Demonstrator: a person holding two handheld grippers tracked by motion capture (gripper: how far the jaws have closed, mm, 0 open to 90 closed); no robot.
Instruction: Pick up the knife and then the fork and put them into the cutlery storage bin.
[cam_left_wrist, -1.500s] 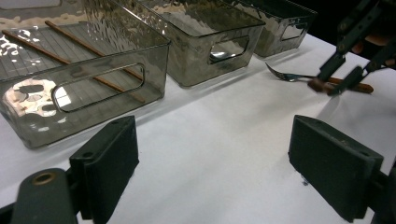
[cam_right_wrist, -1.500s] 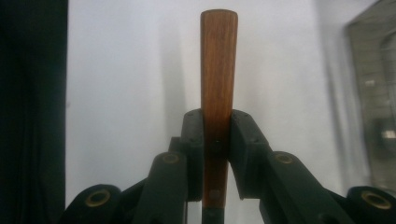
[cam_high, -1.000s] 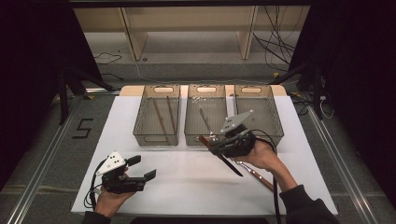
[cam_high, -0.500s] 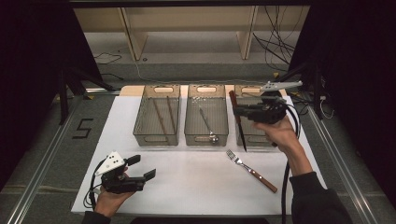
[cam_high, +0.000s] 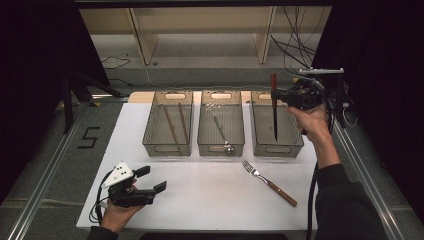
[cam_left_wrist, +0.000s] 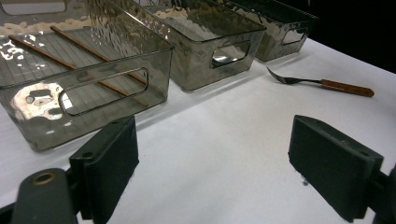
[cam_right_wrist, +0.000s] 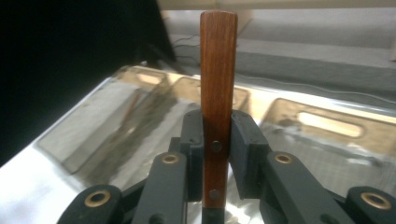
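Note:
A knife (cam_high: 274, 111) with a brown wooden handle (cam_right_wrist: 218, 70) hangs blade down over the right-hand clear bin (cam_high: 278, 148). My right gripper (cam_high: 276, 96) is shut on that handle, and in the right gripper view its pads (cam_right_wrist: 245, 149) press on both sides. A fork (cam_high: 268, 182) with a wooden handle lies on the white table in front of the right bin, also seen from the left gripper view (cam_left_wrist: 322, 84). My left gripper (cam_high: 152, 179) rests low at the front left, open, with nothing between its jaws (cam_left_wrist: 229, 158).
Three clear bins stand in a row at the back of the white table (cam_high: 210, 195). The left bin (cam_high: 167, 146) holds two chopsticks (cam_high: 172, 125); the middle bin (cam_high: 221, 148) holds a spoon (cam_high: 221, 131). Dark curtains flank the table, and shelves stand behind it.
My right gripper carried the knife from the table's middle up and to the right, over the right bin, and the knife now hangs upright. The left gripper stayed put.

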